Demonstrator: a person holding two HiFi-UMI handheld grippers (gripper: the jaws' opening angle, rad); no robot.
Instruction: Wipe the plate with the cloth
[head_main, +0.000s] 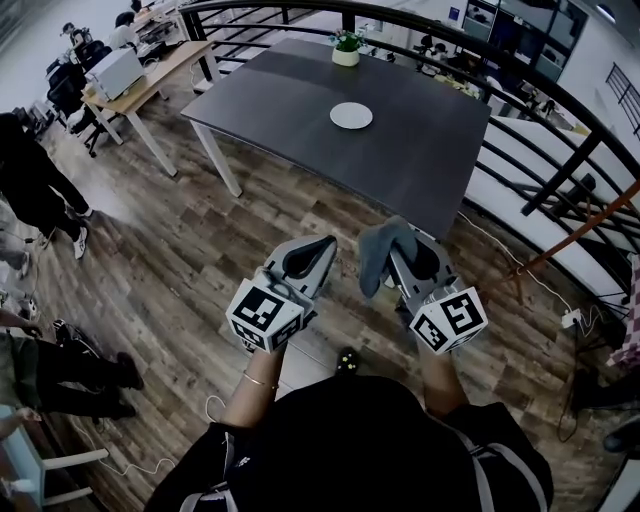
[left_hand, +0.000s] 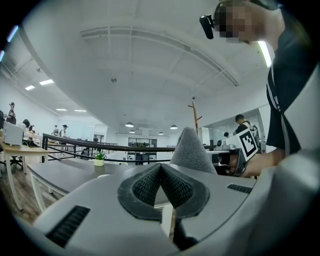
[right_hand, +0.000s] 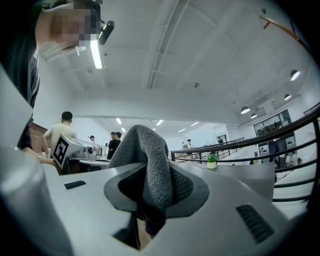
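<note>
Head view: the left claw (head_main: 318, 246) and right claw (head_main: 402, 243) are held side by side at lower centre of the frame, over the wooden floor (head_main: 190, 250) and short of the dark desk (head_main: 430, 160).

The white plate (head_main: 351, 116) lies near the middle of the desk, at upper centre, well apart from both claws. Nothing touches it. A small potted plant (head_main: 346, 48) stands at the desk's far edge.

The grey cloth (head_main: 383, 252) is draped over the tip of the right claw.

Left gripper view: the left claw (left_hand: 161, 169) is clenched, its ribbed pads meeting with nothing between them. The head view does not show this. The cloth (left_hand: 190, 150) rises as a peak just beyond it, to the right.

Right gripper view: the right claw (right_hand: 154, 186) is clenched on the cloth (right_hand: 145, 152). The fabric humps above the pads and hangs down through the gap between them. The potted plant (right_hand: 212, 161) shows at centre right, in front of the black railing (right_hand: 280, 137).
</note>
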